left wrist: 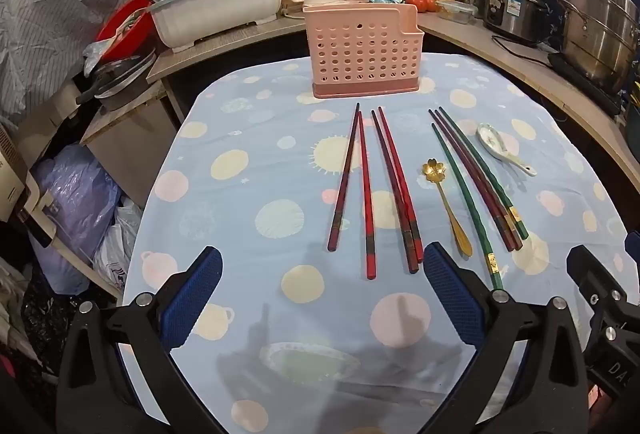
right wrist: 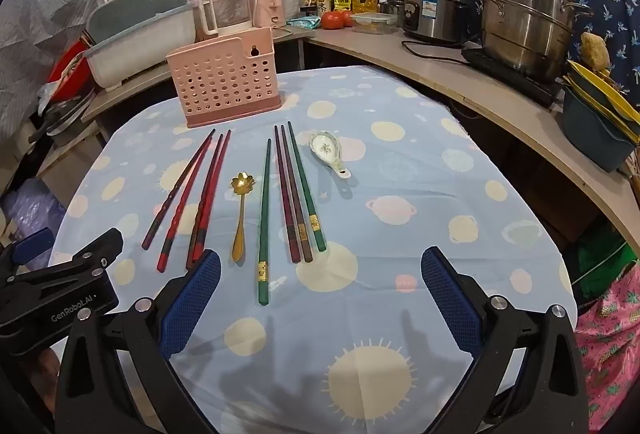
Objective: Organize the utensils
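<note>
Both the left gripper (left wrist: 322, 268) and the right gripper (right wrist: 320, 270) are held with fingers spread wide, nothing between them, above the blue patterned tablecloth (right wrist: 420, 194). The utensils are laid out in a row on the cloth — red chopsticks (left wrist: 370, 194), a gold spoon (left wrist: 446, 204), green and dark chopsticks (right wrist: 294, 194), a white ceramic spoon (right wrist: 328, 150) — while the pink perforated holder (left wrist: 362, 56) is seen standing upright just behind them.

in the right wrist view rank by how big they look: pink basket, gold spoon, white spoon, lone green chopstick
1. pink basket
2. lone green chopstick, the longest utensil though thin
3. gold spoon
4. white spoon; it lies farther from the camera, so its true size against the gold spoon is unsure
</note>
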### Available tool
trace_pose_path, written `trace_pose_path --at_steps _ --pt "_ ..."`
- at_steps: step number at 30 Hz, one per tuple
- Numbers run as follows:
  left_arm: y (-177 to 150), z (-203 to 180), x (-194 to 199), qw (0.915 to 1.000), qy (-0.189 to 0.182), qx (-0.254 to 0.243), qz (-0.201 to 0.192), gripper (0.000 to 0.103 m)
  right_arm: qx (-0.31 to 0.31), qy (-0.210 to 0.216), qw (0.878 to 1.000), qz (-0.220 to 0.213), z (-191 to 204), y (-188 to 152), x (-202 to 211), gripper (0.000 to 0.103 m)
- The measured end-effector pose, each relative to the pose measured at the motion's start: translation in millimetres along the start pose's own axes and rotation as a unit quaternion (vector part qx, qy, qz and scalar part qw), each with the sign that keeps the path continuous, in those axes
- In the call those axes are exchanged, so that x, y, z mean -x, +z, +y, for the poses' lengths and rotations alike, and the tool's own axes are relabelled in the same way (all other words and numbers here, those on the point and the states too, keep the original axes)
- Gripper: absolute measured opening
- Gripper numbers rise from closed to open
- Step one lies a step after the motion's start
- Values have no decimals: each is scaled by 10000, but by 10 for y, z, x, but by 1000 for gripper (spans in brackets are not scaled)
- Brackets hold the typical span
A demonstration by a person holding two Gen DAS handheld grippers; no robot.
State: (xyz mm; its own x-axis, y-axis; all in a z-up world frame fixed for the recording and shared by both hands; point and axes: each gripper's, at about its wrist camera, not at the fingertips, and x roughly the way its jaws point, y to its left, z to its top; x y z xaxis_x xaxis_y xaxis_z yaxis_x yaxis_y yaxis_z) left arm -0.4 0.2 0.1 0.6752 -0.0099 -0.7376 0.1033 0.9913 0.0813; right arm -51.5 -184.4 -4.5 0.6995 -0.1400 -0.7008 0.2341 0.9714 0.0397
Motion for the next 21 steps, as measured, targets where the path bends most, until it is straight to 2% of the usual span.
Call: trace_pose_path --at_steps 21 --pt "19 16 -22 10000 22 -41 50 96 -52 44 10000 13 13 37 10 97"
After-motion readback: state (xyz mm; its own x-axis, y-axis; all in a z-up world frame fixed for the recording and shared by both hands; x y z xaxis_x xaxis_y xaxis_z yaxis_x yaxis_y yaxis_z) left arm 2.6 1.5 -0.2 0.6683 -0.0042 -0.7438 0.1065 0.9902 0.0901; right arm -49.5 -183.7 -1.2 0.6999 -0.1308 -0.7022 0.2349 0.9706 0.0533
